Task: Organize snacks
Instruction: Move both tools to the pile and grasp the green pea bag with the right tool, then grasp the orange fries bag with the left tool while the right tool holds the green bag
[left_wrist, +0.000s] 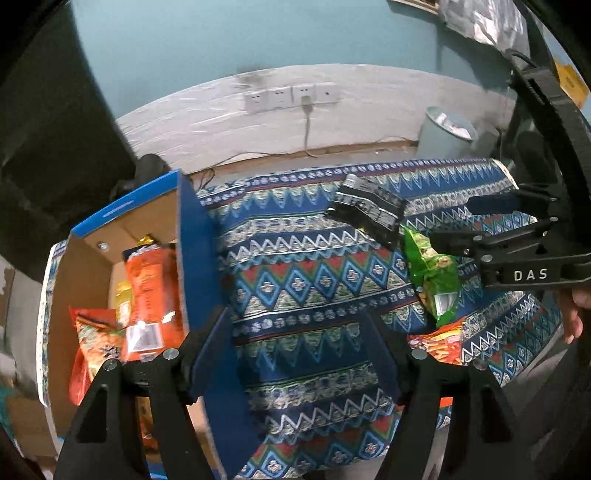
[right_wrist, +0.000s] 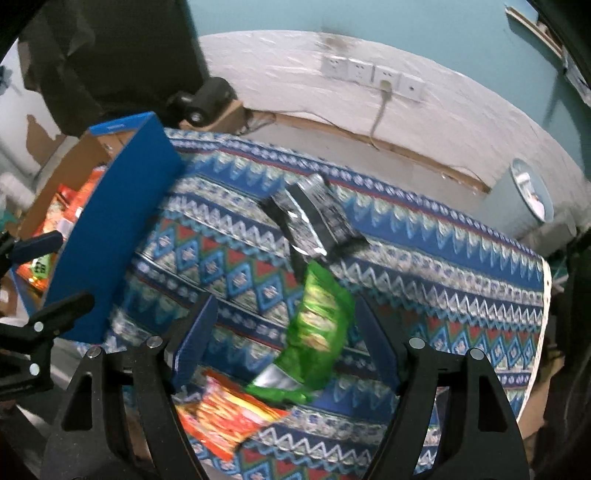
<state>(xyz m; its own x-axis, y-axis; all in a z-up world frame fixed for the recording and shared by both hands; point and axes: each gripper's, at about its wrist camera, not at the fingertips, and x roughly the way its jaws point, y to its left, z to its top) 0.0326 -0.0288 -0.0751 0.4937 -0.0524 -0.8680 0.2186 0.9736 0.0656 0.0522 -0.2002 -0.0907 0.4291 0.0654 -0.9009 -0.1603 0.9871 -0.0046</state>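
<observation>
Patterned blue tablecloth (left_wrist: 314, 258), teal wall (left_wrist: 184, 37), wall sockets (left_wrist: 291, 96); left claw (left_wrist: 295, 347), right claw (right_wrist: 284, 332) both released, empty

Three snack bags lie loose on the patterned worktop (right_wrist: 424, 258): one black bag (right_wrist: 317, 218), one green bag (right_wrist: 317, 332), one orange bag (right_wrist: 229, 413), plus one blue box (right_wrist: 110, 229), four wall sockets (right_wrist: 373, 74).

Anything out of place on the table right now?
Yes. Three snack packs lie loose on the patterned cloth, outside the blue box: black pack, green bag, orange bag. They overlap crookedly.
</observation>
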